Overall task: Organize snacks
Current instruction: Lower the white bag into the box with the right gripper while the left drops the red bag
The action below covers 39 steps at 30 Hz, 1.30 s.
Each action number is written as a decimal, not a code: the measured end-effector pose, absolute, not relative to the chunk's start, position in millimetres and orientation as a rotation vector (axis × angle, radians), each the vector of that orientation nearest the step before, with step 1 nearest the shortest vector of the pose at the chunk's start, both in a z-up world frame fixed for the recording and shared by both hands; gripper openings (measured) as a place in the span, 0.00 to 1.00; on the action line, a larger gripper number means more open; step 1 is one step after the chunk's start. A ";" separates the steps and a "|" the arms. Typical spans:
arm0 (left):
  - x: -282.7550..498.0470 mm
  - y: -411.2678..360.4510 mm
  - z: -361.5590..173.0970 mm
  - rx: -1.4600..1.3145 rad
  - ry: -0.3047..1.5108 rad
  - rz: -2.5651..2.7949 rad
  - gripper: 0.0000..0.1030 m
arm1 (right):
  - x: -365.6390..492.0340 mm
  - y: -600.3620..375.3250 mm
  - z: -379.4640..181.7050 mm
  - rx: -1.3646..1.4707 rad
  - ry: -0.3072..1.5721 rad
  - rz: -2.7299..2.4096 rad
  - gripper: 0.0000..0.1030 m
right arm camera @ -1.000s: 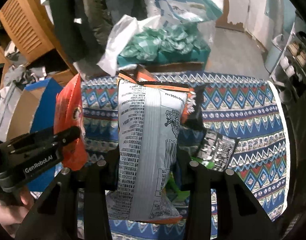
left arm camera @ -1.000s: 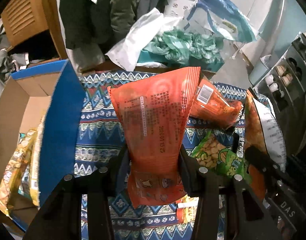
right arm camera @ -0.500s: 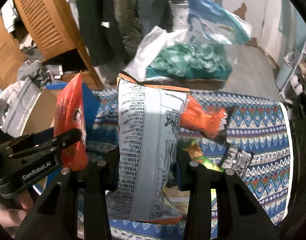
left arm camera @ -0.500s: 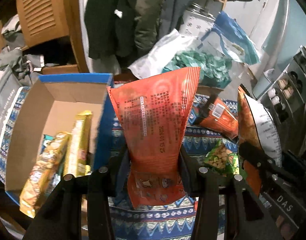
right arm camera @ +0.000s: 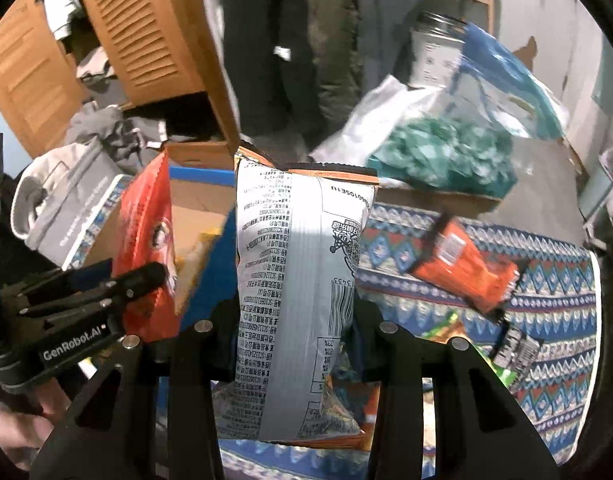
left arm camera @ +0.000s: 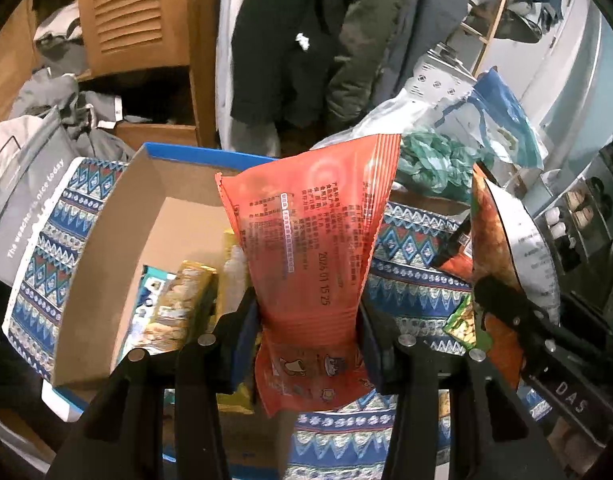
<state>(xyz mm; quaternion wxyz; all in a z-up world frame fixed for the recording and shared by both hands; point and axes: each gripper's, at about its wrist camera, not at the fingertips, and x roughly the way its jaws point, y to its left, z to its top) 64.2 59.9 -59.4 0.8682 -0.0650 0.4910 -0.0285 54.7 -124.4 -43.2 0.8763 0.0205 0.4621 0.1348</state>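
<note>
Both tools are loaded. Left tool (left arm camera: 308,320) is clamped on the orange-red snack bag (left arm camera: 310,248), which stands upright w/ its long axis running away from the camera, top seal far, bottom seal hanging below the jaws. Right tool (right arm camera: 296,320) is clamped the same way on the grey-backed chip bag (right arm camera: 298,280), also upright.

Key relation: the cardboard box w/ blue rim (left arm camera: 118,248) lies ahead and to the left of the left tool, its near-right wall just under the bag's lower edge. So the left tool is clearly the nearer one; in the right wrist view the box (right arm camera: 194,200) sits beyond the left tool, further off to the left. Box already holds a few packets, e.g. a yellow-gold one (left arm camera: 182,304), stood along the right side; floor further left is bare cardboard.

Judgement: next move is prob. a short shift left and down for the left bag, then release into the free space.

Still loose on the patterned worktop cloth (right arm camera: 554,280): an orange packet (right arm camera: 462,272), a green one (right arm camera: 442,326), a dark one (right arm camera: 514,346), all right of the right tool.
</note>
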 end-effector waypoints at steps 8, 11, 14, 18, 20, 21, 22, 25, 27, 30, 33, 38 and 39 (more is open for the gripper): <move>58.8 102.0 -54.6 -0.121 0.997 -0.003 0.46 | 66.3 -73.1 -35.8 0.020 0.960 0.357 0.38; 58.9 117.3 -54.1 -0.135 0.987 0.019 0.46 | 72.0 -54.4 -36.6 0.013 0.965 0.378 0.38; 60.7 134.7 -57.0 -0.175 0.996 0.024 0.46 | 77.9 -36.8 -42.0 0.009 0.979 0.396 0.38; 64.9 152.5 -63.0 -0.198 1.007 0.056 0.46 | 85.0 -18.0 -53.2 0.014 1.012 0.419 0.38; 66.4 156.4 -66.5 -0.200 1.013 0.062 0.46 | 87.7 -9.5 -58.2 0.015 1.023 0.430 0.38; 67.0 157.8 -69.1 -0.196 1.015 0.069 0.46 | 88.5 -6.2 -60.1 0.012 1.027 0.436 0.38; 67.2 158.9 -71.6 -0.190 1.020 0.074 0.46 | 89.8 -1.9 -62.4 0.009 1.033 0.443 0.38; 69.5 161.3 -78.8 -0.189 1.042 0.076 0.46 | 91.3 5.2 -65.7 0.019 1.043 0.463 0.38; 70.9 164.2 -82.9 -0.196 1.057 0.081 0.46 | 93.4 9.0 -67.5 0.022 1.047 0.468 0.38; 70.4 166.4 -82.8 -0.192 1.058 0.098 0.47 | 96.9 11.7 -67.7 0.036 1.045 0.477 0.40; 70.1 170.0 -81.5 -0.197 1.052 0.118 0.51 | 99.4 14.0 -67.8 0.050 1.047 0.485 0.43; 68.4 171.4 -79.7 -0.169 1.040 0.149 0.69 | 98.2 14.0 -62.5 0.055 1.022 0.478 0.62; 68.4 170.8 -80.3 -0.165 1.046 0.150 0.69 | 98.0 13.0 -60.9 0.058 1.019 0.478 0.62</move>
